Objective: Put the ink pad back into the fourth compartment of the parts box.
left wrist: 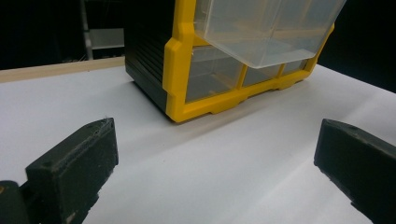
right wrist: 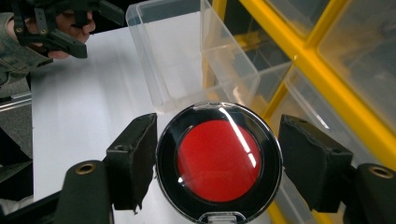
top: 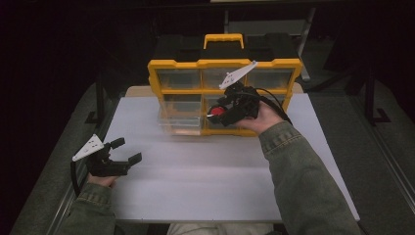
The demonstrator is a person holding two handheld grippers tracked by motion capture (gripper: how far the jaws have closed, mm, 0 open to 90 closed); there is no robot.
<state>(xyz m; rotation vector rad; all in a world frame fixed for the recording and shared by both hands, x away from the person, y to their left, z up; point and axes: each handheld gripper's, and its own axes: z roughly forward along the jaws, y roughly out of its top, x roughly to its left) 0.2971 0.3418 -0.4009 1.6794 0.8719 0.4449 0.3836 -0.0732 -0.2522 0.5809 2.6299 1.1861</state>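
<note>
Round red compact with a black rim [right wrist: 219, 161] sits clamped in the right gripper [right wrist: 217, 163], just before the yellow drawer organiser [top: 225, 63]. Held only by its edges, it could slip. Left gripper [top: 125, 150] gapes empty.

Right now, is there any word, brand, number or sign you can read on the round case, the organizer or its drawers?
None: no readable text in any view.
Round red case in the right gripper: plain red centre, black rim, no lettering.
Yellow organizer and its pulled-out clear drawer: no label or number visible.
</note>
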